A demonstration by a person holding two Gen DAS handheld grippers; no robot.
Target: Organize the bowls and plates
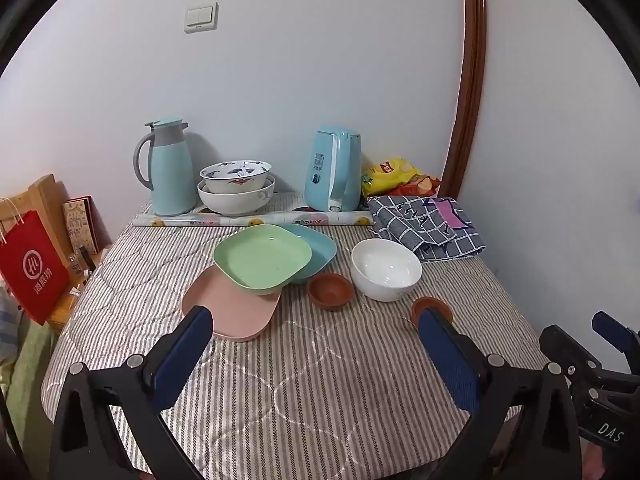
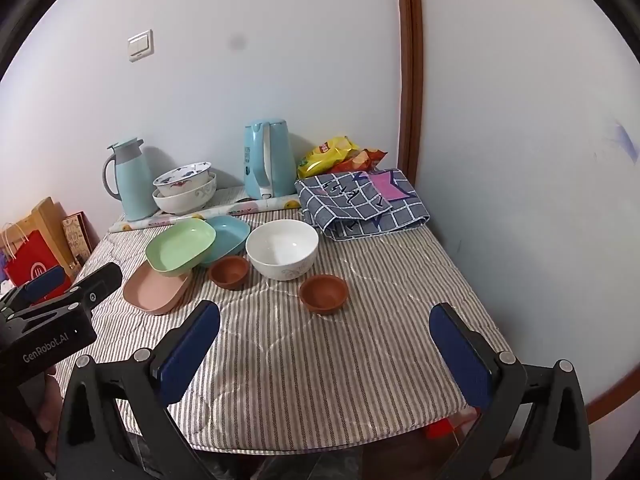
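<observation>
Both tongs hang wide apart and empty over the near edge of the table [image 2: 360,360], the left gripper [image 1: 316,324] low before the plates and the right gripper [image 2: 325,322] before the small bowls, neither touching anything. The crockery to be sorted sits around the middle of the striped surface: a pink plate [image 1: 236,312] lies flat nearest the left edge, a green plate [image 1: 262,258] rests tilted on its far rim, and a blue plate [image 1: 320,250] lies partly under the green one on the side toward the wall. These three look like light, stiff plastic, squarish with rounded corners, so none has much of a long axis; the green one tips its open face toward the near left. I would pinch each by its raised rim, where there is a lip to bite. Right of them stands a white bowl [image 2: 282,250], upright and mouth up, which looks ceramic, heavier, slick and breakable; its rim wall is the only sensible hold. Two brown bowls stand upright too, the far brown bowl [image 2: 229,272] just beside the white one, the near brown bowl [image 2: 323,294] apart toward the near edge; small and probably rougher, they should pinch easily across one wall. At the far edge, two patterned bowls [image 1: 236,188] are nested already.
</observation>
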